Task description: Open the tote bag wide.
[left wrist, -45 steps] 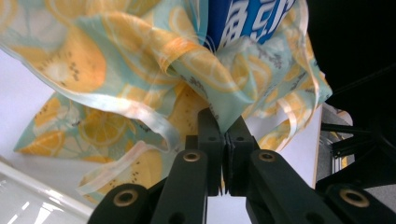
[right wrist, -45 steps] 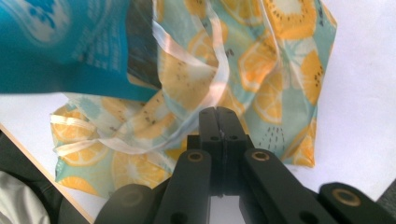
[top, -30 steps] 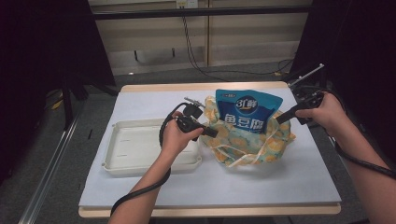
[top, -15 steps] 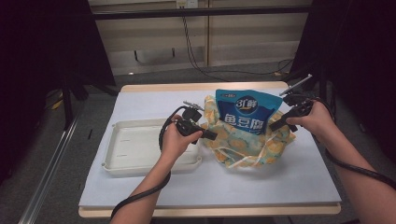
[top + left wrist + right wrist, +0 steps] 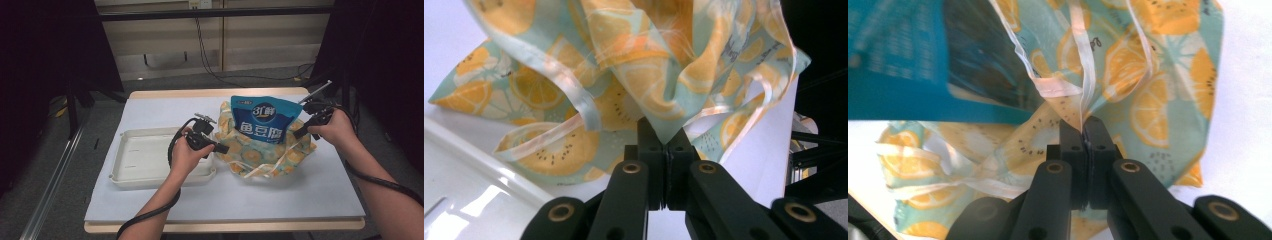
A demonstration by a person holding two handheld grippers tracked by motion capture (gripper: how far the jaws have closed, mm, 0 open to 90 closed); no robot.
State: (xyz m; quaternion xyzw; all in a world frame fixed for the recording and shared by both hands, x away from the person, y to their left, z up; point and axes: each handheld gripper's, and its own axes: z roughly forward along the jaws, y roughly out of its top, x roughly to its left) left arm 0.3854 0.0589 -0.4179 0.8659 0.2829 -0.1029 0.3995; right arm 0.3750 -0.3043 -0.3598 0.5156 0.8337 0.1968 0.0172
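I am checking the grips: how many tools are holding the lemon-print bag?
2. The left tool pinches the lemon-print bag at its edge beside the white tray. The right tool pinches the opposite edge, next to the blue packet.

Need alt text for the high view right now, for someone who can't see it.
A person's two grippers pinch opposite edges of a lemon-print bag on a white-covered table: the left gripper on its left side, the right gripper on its right. A blue pouch stands upright in the bag. A white tray lies to the bag's left.
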